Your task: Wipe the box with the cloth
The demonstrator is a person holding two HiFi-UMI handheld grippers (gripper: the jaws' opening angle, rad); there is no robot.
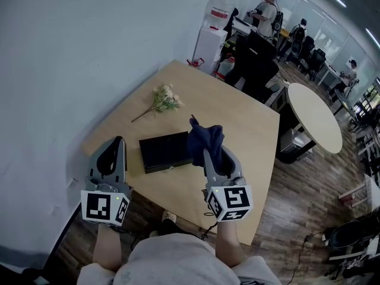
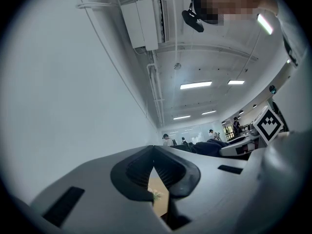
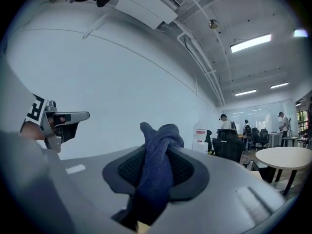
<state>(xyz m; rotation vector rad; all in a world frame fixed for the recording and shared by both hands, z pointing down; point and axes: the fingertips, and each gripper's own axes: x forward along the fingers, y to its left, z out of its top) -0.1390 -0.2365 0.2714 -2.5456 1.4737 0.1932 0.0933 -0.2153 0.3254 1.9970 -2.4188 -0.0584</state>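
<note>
**Cloth gripped at one end of the box, left tool empty**

A pale wooden counter (image 1: 249, 123) stands with one side against a plain white wall (image 1: 71, 58) in an open office. The floor (image 1: 303, 200) is dark wood plank. Past the counter's far corner are a white water dispenser (image 1: 211, 37) and dark office chairs (image 1: 255, 70). To the right stands one round white table (image 1: 314, 120). Three people (image 1: 267, 10) are well back among the desks.

The counter carries one black box (image 1: 164, 151) and one sprig of pale flowers (image 1: 164, 99), with one dark blue cloth (image 1: 206, 139) over it. Two tools are held above its near edge.

The box lies flat near the near edge. Its long axis runs left to right across the head view, roughly along that edge. The flowers lie apart from it, nearer the wall.

The right tool (image 1: 209, 154) pinches the cloth between its pads, and a bunched fold stands up past the tips. The cloth sits over the box's right end and covers that end in the head view. Whether it touches the box cannot be told.

The left tool (image 1: 119, 140) hangs to the left of the box, apart from it. Its tips are pressed together with nothing between them.
</note>
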